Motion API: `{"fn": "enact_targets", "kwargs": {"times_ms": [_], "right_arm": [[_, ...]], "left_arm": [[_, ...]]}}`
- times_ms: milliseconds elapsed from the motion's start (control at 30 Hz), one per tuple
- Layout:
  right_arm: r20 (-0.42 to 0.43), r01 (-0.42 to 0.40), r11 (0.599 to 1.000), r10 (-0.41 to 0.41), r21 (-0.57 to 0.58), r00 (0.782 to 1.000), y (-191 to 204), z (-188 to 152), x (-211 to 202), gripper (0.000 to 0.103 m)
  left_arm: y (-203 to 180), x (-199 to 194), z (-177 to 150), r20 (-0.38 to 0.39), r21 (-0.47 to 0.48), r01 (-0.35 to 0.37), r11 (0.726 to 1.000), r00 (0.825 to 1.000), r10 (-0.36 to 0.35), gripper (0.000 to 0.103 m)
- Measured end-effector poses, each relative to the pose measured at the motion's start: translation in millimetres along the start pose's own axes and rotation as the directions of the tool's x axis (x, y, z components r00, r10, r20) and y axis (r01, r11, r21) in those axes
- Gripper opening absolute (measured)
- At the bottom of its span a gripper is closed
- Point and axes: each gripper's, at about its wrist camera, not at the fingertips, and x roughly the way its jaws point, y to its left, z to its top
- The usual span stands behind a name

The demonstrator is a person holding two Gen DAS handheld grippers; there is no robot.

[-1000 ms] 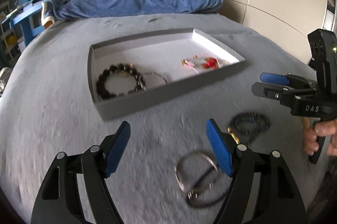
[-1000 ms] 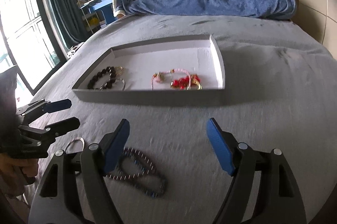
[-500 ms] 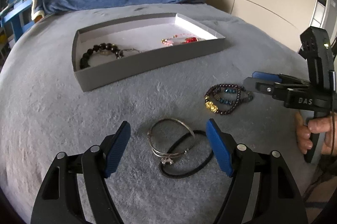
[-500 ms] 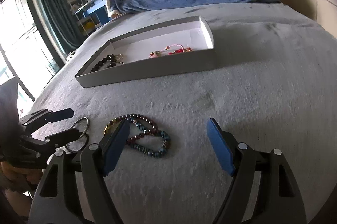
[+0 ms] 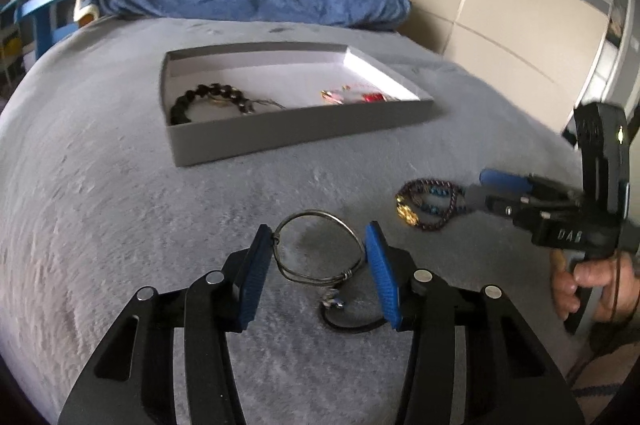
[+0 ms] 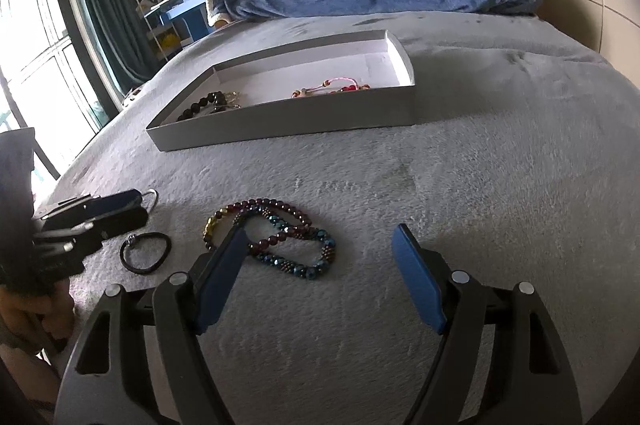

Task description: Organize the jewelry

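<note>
Left wrist view: the left claw (image 5: 318,257) sits low over a grey bed (image 5: 100,205). Its two blue pads touch opposite sides of a thin silver wire bangle (image 5: 318,249), which lies flat between them; the claw looks clenched on it, though the bangle has not left the cover. Just behind the bangle, nearer the claw's base, lies a black cord loop (image 5: 352,321), partly hidden by the right pad. Judging by its look, the bangle is light, stiff and springy, with smooth wire that could slip or flex out of the pads, so a gentle squeeze across its width seems best. Far ahead of the claw stands a shallow grey tray (image 5: 280,141) already holding a black bead bracelet (image 5: 208,99) and a pink and red piece (image 5: 352,96). To the right, the other claw's tips reach the edge of beaded bracelets (image 5: 428,203).

Right wrist view: the right claw (image 6: 316,265) is released, its pads set wide apart, one either side of the two tangled beaded bracelets, dark red and blue, lying between them. These look heavier, limp and knobbly, so easier to pinch anywhere along the strand. Only this view shows that spread; only the left view shows the bangle's contact with the pads.
</note>
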Motion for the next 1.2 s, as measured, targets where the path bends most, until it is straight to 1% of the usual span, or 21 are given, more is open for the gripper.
{"fn": "enact_targets", "kwargs": {"times_ms": [33, 67, 167, 300, 400, 467, 567, 633, 767, 900, 933, 967, 1000, 1033, 1067, 1133, 1200], "right_arm": [[-0.003, 0.001, 1.0, -0.001, -0.004, 1.0, 1, 0, 1, 0.066], [-0.003, 0.002, 1.0, -0.002, -0.007, 1.0, 1, 0, 1, 0.064], [0.0, 0.002, 1.0, -0.002, -0.019, 1.0, 3, -1, -1, 0.064], [-0.004, 0.005, 1.0, -0.006, -0.025, 1.0, 5, -2, -1, 0.062], [-0.014, 0.024, 1.0, -0.024, -0.005, 1.0, 2, -2, 0, 0.057], [-0.015, 0.043, 0.999, -0.043, 0.019, 0.999, -1, -3, 0, 0.051], [-0.02, 0.061, 0.997, -0.06, 0.045, 0.998, -6, -3, 0, 0.045], [-0.043, 0.074, 0.996, -0.072, 0.041, 0.996, -5, -3, 5, 0.042], [-0.08, 0.1, 0.995, -0.1, -0.01, 0.992, 4, -2, 17, 0.042], [-0.083, 0.122, 0.991, -0.125, -0.051, 0.989, 9, -3, 20, 0.042], [-0.082, 0.118, 0.991, -0.123, -0.061, 0.989, 11, -3, 20, 0.037], [-0.082, 0.109, 0.992, -0.115, -0.071, 0.99, 13, -4, 21, 0.028], [-0.081, 0.105, 0.991, -0.112, -0.08, 0.99, 14, -4, 20, 0.024], [-0.08, 0.103, 0.991, -0.109, -0.086, 0.991, 15, -4, 20, 0.014], [-0.078, 0.096, 0.992, -0.103, -0.088, 0.992, 16, -4, 20, 0.007], [-0.063, 0.089, 0.993, -0.094, -0.076, 0.994, 14, -3, 16, 0.007], [-0.03, 0.09, 0.995, -0.091, -0.041, 0.995, 8, -2, 7, 0.007]], "left_arm": [[4, 0, 0, 0.001, -0.02, -0.001, 1.0, 1.0, 0.001, 0.05], [7, 0, 0, 0.0, -0.036, -0.002, 0.999, 1.0, 0.002, 0.05], [14, 2, 1, -0.009, -0.068, -0.004, 0.998, 1.0, 0.004, 0.049], [16, 4, 1, -0.017, -0.074, -0.007, 0.997, 1.0, 0.006, 0.049], [16, 4, 1, -0.018, -0.075, -0.006, 0.997, 1.0, 0.005, 0.05], [16, 4, 1, -0.018, -0.076, -0.005, 0.997, 1.0, 0.004, 0.05], [17, 5, 1, -0.02, -0.076, -0.005, 0.997, 1.0, 0.003, 0.05], [17, 6, 1, -0.021, -0.075, -0.005, 0.997, 1.0, 0.003, 0.05], [15, 8, 0, -0.029, -0.07, -0.007, 0.998, 1.0, 0.005, 0.05], [14, 10, 1, -0.033, -0.064, -0.011, 0.998, 0.999, 0.009, 0.05], [14, 10, 0, -0.034, -0.063, -0.012, 0.998, 0.999, 0.009, 0.05], [14, 10, 0, -0.035, -0.062, -0.012, 0.998, 0.999, 0.01, 0.05], [14, 11, 1, -0.036, -0.062, -0.012, 0.998, 0.999, 0.01, 0.05], [14, 11, 1, -0.035, -0.063, -0.012, 0.998, 0.999, 0.01, 0.05], [14, 11, 1, -0.035, -0.063, -0.012, 0.998, 0.999, 0.009, 0.05], [14, 12, 1, -0.035, -0.067, -0.011, 0.998, 0.999, 0.008, 0.05], [15, 12, 1, -0.035, -0.069, -0.008, 0.998, 0.999, 0.006, 0.05]]}}
